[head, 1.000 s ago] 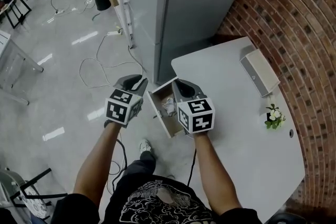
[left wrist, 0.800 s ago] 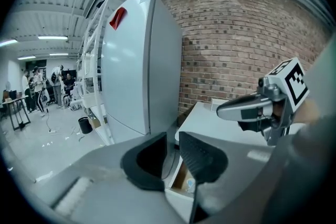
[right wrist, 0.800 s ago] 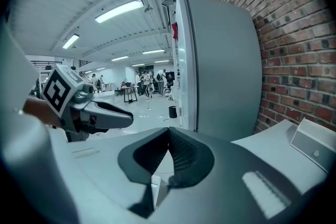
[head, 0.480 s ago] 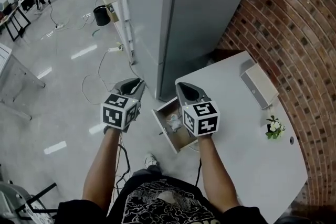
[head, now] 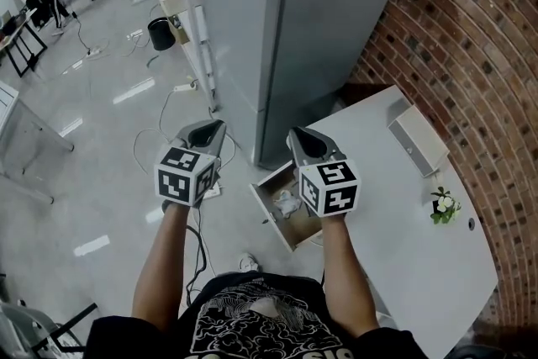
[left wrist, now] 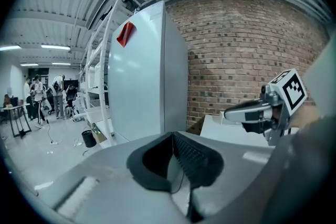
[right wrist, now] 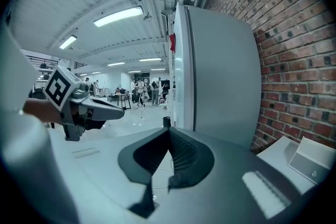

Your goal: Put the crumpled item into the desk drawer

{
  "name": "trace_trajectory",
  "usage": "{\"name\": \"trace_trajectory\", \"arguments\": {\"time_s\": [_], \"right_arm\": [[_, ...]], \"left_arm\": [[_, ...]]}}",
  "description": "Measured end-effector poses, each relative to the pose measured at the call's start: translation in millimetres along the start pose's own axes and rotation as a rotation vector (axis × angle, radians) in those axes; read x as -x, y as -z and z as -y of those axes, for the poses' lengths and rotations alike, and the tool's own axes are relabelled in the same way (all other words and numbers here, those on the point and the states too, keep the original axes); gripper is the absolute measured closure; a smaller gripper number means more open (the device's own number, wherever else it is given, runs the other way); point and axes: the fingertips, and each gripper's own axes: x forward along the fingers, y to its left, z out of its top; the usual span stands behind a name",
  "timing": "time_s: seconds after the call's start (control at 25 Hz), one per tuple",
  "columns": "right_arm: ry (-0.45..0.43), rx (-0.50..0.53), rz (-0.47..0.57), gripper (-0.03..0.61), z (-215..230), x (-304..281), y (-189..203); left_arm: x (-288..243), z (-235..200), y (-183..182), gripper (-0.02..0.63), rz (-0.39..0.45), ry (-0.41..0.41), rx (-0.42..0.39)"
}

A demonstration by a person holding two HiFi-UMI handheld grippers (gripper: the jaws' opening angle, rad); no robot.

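Note:
The crumpled item (head: 286, 202) is a white wad of paper lying inside the open desk drawer (head: 271, 208), which sticks out from the left edge of the white desk (head: 403, 223). My right gripper (head: 300, 136) hovers above the drawer's right side, jaws shut and empty. My left gripper (head: 211, 129) is held over the floor to the left of the drawer, also shut and empty. In the left gripper view the shut jaws (left wrist: 172, 135) point at the grey cabinet, with the right gripper (left wrist: 251, 111) at the right. The right gripper view shows its shut jaws (right wrist: 168, 130) and the left gripper (right wrist: 98, 109).
A tall grey cabinet (head: 286, 29) stands just beyond the drawer, against a brick wall (head: 471, 38). On the desk sit a grey box (head: 418, 139) and a small flower pot (head: 441, 205). Cables (head: 160, 130) and a black bin (head: 159, 34) are on the floor at the left.
Both grippers have lifted and drawn apart. The right one has come off the drawer, so the paper wad inside shows fully. Both stay shut.

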Motion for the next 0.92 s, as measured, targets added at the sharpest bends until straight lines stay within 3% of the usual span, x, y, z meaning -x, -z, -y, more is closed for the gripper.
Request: {"name": "trace_trajectory", "arguments": {"time_s": [0.64, 0.92], "right_arm": [[0.002, 0.007, 0.033, 0.577, -5, -8, -19], [0.014, 0.010, 0.040, 0.577, 3, -10, -21]], "left_arm": [[13, -26, 1, 0.609, 0.020, -0.038, 0.033], [1, -22, 1, 0.609, 0.009, -0.017, 0.017]]}}
